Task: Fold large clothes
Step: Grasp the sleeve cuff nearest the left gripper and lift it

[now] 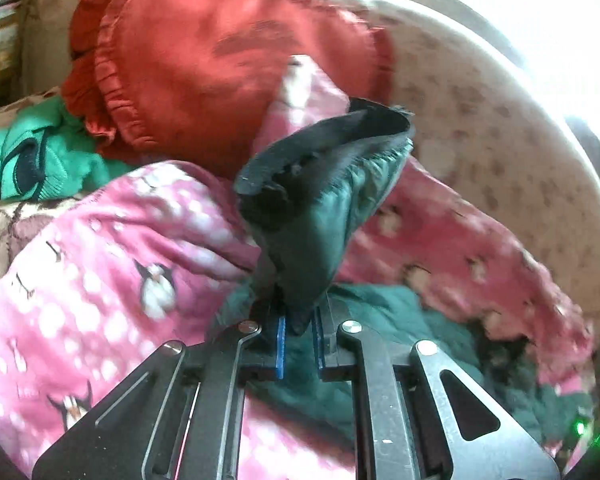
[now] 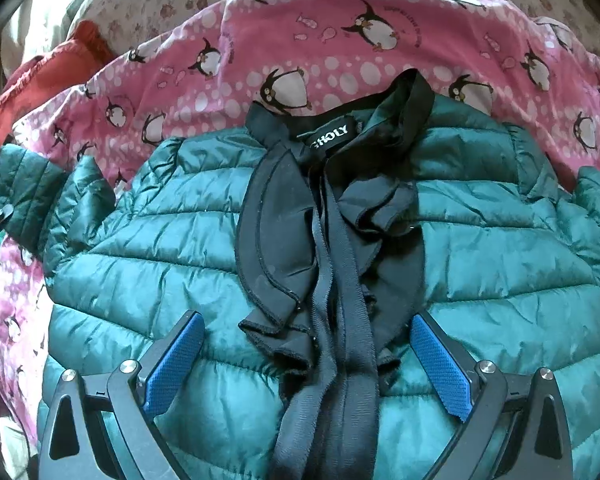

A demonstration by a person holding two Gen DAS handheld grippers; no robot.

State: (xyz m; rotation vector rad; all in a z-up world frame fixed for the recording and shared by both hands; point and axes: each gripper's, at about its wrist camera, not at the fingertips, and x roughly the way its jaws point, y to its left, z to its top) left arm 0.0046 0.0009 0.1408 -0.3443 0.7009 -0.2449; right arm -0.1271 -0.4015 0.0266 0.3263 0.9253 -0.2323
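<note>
1. Blue-padded left gripper (image 1: pixel 299 334), bottom centre of its view, is clamped on the cuff of the teal quilted puffer jacket (image 2: pixel 480 248).
2. Right gripper (image 2: pixel 306 364) hovers agape over the jacket's black collar (image 2: pixel 380 120).
3. Jacket lies on the pink penguin-print sheet (image 2: pixel 340 40) — probably light, soft, slippery; seams and cuffs suit gripping best.

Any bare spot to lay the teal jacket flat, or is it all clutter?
Little room. The pink penguin-print sheet is bare only beyond the teal quilted jacket collar, bordered by the floral beige fabric. The red ruffled cushion and green knit garment crowd the side by the left gripper.
</note>
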